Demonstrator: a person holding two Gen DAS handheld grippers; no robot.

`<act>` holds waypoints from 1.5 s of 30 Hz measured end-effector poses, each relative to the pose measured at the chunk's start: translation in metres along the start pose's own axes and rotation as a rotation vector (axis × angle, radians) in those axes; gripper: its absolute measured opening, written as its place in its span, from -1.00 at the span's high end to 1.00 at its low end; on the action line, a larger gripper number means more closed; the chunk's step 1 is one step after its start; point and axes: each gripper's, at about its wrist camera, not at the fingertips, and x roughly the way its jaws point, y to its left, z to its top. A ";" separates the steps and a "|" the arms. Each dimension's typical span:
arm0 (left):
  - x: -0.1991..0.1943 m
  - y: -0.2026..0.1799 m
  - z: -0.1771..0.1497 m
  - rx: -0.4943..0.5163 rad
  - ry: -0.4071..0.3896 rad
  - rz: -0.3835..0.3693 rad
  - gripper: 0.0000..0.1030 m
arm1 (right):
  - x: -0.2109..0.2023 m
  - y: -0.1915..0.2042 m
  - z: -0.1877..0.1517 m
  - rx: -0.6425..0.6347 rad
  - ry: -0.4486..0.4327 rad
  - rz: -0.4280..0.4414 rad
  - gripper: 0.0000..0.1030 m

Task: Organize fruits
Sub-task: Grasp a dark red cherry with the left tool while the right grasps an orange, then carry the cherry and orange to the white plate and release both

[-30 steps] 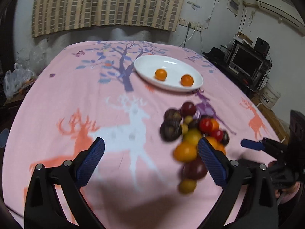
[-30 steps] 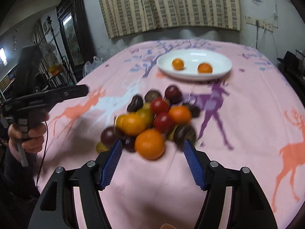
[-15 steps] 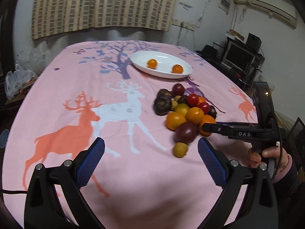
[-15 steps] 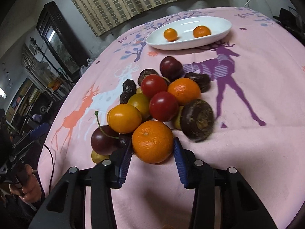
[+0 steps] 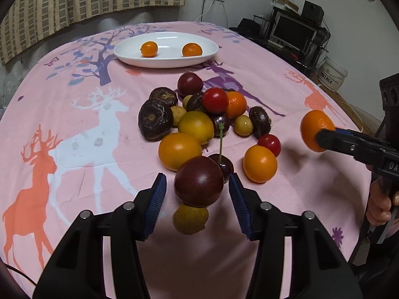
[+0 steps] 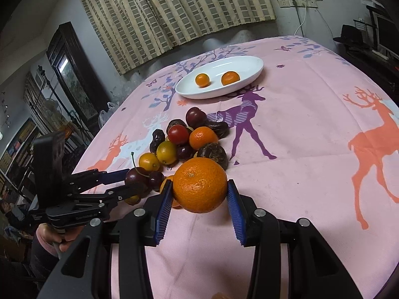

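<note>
A pile of mixed fruit [image 5: 199,124] lies mid-table on the pink deer cloth. My left gripper [image 5: 197,194] is open, its blue pads either side of a dark red plum [image 5: 198,181] at the pile's near edge, with gaps on both sides. My right gripper [image 6: 199,196] is shut on an orange mandarin [image 6: 200,184] and holds it above the cloth; it also shows in the left wrist view [image 5: 315,129]. A white oval plate [image 5: 172,61] at the far side holds two small oranges [image 5: 149,49] [image 5: 192,49].
A small yellow-green fruit [image 5: 190,219] lies just under the plum. A cherry with a stem [image 5: 224,167] sits behind it. A TV stand [image 5: 294,32] and a white bucket [image 5: 333,74] stand off the table's right side. A dark cabinet [image 6: 72,74] stands left.
My left gripper moved forward and narrowed around the dark plum. My right gripper closed on the mandarin and lifted it off the pile.
</note>
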 end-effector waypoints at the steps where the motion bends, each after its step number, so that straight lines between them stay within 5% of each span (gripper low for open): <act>1: 0.002 0.000 0.000 -0.002 0.006 0.000 0.20 | 0.000 -0.001 0.000 0.002 -0.001 0.003 0.16; 8: -0.015 0.005 0.002 -0.020 -0.006 -0.046 0.26 | 0.003 -0.005 0.020 -0.005 -0.013 0.027 0.16; 13: -0.036 0.033 0.063 -0.039 -0.064 -0.069 0.25 | 0.023 -0.006 0.083 -0.050 -0.089 -0.004 0.15; 20: 0.051 0.074 0.192 -0.093 -0.073 0.035 0.25 | 0.128 -0.013 0.186 -0.065 -0.101 -0.080 0.15; 26: 0.105 0.097 0.234 -0.140 -0.055 0.126 0.22 | 0.194 -0.023 0.214 -0.068 -0.028 -0.088 0.10; 28: 0.109 0.103 0.238 -0.183 -0.039 0.129 -0.49 | 0.197 -0.018 0.215 -0.087 -0.022 -0.090 -0.35; 30: 0.097 0.106 0.239 -0.210 -0.085 0.137 -0.68 | 0.186 -0.012 0.214 -0.106 -0.036 -0.098 -0.37; 37: 0.001 0.085 0.203 -0.147 -0.178 0.144 -0.87 | 0.073 0.026 0.170 -0.214 -0.146 -0.028 -0.37; 41: -0.040 0.065 0.135 -0.081 -0.189 0.150 -0.87 | 0.028 0.052 0.106 -0.363 -0.131 0.029 -0.37; 45: -0.054 0.053 0.058 -0.093 -0.166 0.069 -0.87 | 0.023 0.072 0.042 -0.525 -0.008 0.070 -0.37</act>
